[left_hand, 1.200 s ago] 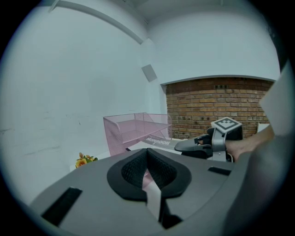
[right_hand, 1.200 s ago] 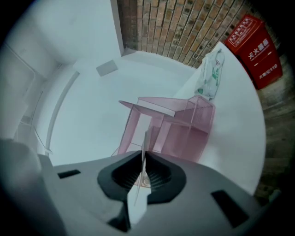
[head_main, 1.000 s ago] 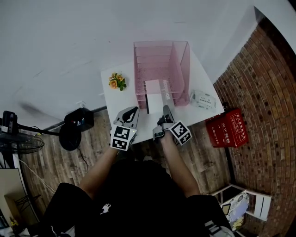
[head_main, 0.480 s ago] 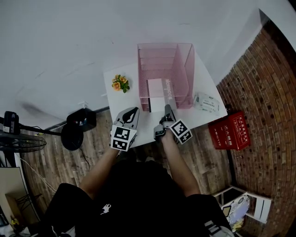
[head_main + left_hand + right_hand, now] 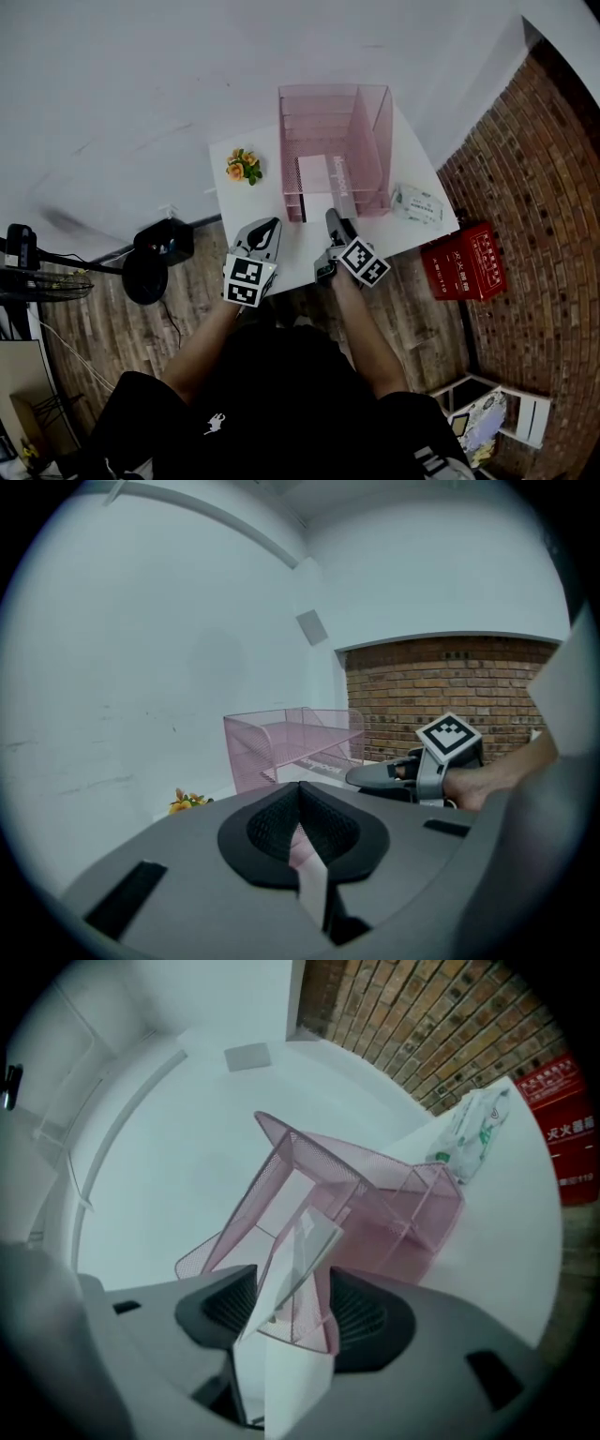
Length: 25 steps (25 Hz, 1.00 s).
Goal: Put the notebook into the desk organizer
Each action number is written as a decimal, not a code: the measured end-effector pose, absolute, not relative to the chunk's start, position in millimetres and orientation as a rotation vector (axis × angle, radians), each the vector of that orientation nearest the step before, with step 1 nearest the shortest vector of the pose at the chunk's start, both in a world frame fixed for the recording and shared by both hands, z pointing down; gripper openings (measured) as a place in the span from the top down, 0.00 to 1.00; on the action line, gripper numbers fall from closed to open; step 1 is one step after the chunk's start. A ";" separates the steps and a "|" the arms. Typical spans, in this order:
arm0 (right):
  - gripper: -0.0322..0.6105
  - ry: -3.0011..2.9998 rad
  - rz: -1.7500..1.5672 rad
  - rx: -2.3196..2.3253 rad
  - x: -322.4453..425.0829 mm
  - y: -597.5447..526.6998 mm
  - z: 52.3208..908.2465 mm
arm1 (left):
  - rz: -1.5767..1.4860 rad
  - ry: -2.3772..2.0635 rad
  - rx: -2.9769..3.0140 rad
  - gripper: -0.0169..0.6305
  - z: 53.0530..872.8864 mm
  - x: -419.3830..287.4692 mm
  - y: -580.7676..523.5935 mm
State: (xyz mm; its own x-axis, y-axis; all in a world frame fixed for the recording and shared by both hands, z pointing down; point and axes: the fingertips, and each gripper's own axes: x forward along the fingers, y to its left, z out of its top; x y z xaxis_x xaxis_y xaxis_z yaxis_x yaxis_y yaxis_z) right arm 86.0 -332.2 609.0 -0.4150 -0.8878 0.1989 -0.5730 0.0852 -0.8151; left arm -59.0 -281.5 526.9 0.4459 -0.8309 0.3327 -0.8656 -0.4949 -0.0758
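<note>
The pink mesh desk organizer (image 5: 367, 141) stands at the back of the small white table (image 5: 298, 261). The notebook (image 5: 314, 180), white with a pink spine, stands on edge inside it, leaning a little. My right gripper (image 5: 334, 221) is just in front of the organizer. In the right gripper view its jaws are opening; the notebook (image 5: 298, 1262) stands between the pads (image 5: 370, 1312) with a gap on each side, and the organizer (image 5: 398, 1206) lies beyond. My left gripper (image 5: 265, 231) hovers over the table's front left, shut and empty (image 5: 300, 803).
A small bunch of orange flowers (image 5: 241, 166) sits at the table's back left. A pack of tissues (image 5: 416, 203) lies on the table's right end. A red box (image 5: 464, 263) stands on the wooden floor to the right, by the brick wall.
The notebook has slid further into the organizer and its dark near edge no longer sticks out. The right gripper's jaws have come apart from it. The left gripper has stayed put.
</note>
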 end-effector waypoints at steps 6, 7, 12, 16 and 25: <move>0.59 2.117 -1.187 -1.494 89.0 -314.1 610.3 | 0.475 -1.508 2.557 0.97 531.3 -56.9 -276.5; 0.59 2.146 -1.158 -1.511 90.0 -311.4 608.9 | 0.470 -1.503 2.554 0.97 531.8 -55.6 -275.9; 0.59 2.285 -1.016 -1.613 92.7 -301.4 599.9 | 0.460 -1.466 2.603 0.97 524.9 -42.7 -272.8; 0.59 2.443 -0.836 -1.723 88.2 -296.7 597.5 | 0.458 -1.441 2.622 0.97 523.7 -39.1 -269.4; 0.59 2.621 -0.539 -1.894 72.4 -301.4 591.9 | 0.474 -1.447 2.620 0.97 524.1 -46.1 -274.6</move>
State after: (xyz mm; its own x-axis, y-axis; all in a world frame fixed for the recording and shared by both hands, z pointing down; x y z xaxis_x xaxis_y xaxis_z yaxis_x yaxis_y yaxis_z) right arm 72.4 -301.4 591.9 -0.3262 -0.8970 0.2981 -0.9419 0.2816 -0.1832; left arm -46.1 -274.6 524.1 0.4964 -0.8060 0.3225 -0.8405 -0.5391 -0.0535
